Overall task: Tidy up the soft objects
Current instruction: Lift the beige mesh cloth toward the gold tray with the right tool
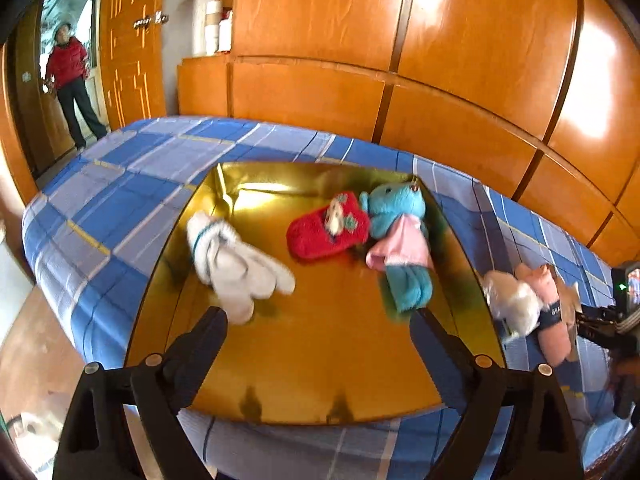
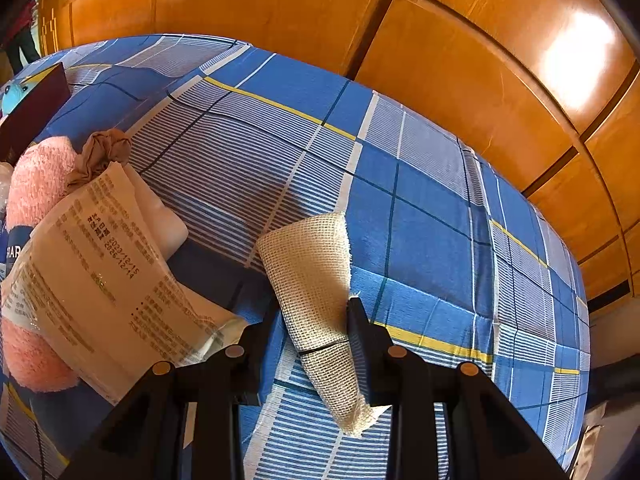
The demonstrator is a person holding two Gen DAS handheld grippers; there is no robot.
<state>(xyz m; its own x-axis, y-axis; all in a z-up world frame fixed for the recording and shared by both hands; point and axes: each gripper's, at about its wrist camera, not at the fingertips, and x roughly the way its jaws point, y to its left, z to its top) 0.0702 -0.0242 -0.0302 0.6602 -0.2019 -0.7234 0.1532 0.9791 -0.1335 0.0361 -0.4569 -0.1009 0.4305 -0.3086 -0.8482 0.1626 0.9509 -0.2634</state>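
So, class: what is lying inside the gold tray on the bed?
Inside the gold tray lie a white glove, a red sock and a blue plush toy in a pink top. Whatever lies beneath them is covered.

Bed cover [image 1: 120, 184]: blue and white plaid with thin yellow lines, spread flat over the bed.
Wardrobe [image 1: 460, 60]: glossy orange-brown wood panels with dark seams, directly behind the bed.
Door [image 1: 132, 40]: matching wood, far left, beside an open doorway.
Person [image 1: 70, 80]: stands in the doorway, red jacket, dark trousers.
Containers [image 1: 218, 26]: white, stacked on a ledge beside the wardrobe.
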